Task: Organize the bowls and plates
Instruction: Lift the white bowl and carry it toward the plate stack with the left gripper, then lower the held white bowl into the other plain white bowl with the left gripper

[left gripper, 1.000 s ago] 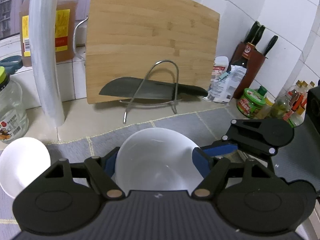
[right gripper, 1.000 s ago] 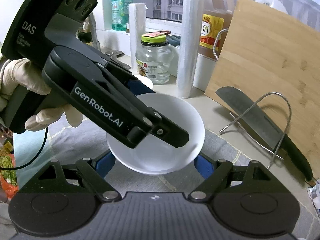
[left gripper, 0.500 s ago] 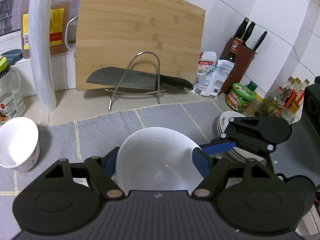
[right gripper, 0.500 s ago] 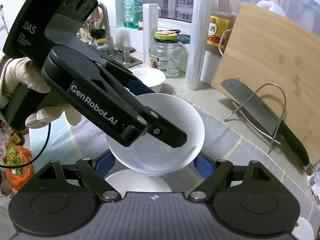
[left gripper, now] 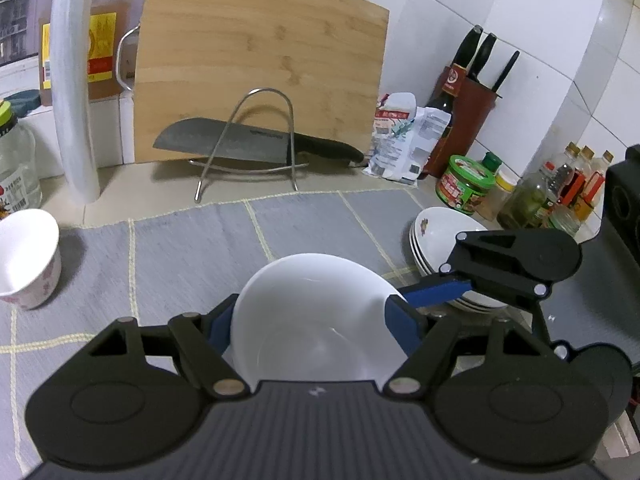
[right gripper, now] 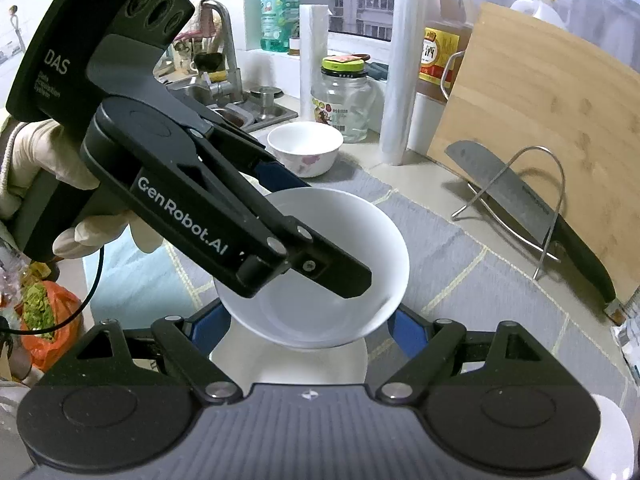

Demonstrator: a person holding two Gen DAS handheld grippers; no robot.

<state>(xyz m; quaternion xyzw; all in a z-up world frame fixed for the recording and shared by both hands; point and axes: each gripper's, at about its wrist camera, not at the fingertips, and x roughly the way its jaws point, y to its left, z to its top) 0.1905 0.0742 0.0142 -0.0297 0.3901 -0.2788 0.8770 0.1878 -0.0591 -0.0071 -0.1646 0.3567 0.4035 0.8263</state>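
A plain white bowl (left gripper: 316,320) hangs above the grey mat, with my left gripper (left gripper: 316,322) shut on it, a blue pad on each side. In the right wrist view the same bowl (right gripper: 320,280) sits between my right gripper's (right gripper: 308,330) blue pads, which touch its lower wall. The right gripper's blue finger (left gripper: 436,294) meets the bowl's right rim. A stack of white dishes (left gripper: 436,236) with a flower print rests to the right. Under the bowl, a white dish (right gripper: 288,364) shows. A small flowered bowl (left gripper: 28,256) stands at the left.
A wooden cutting board (left gripper: 260,64) leans on the back wall behind a wire rack (left gripper: 248,140) holding a cleaver. Jars and bottles (left gripper: 532,192) and a knife block (left gripper: 468,92) crowd the right corner. A glass jar (right gripper: 344,100), paper roll and sink (right gripper: 224,96) stand further left.
Both grippers carried the white bowl to the right over the mat. The stack of flowered dishes came into view at the right, and a white dish now shows beneath the bowl.
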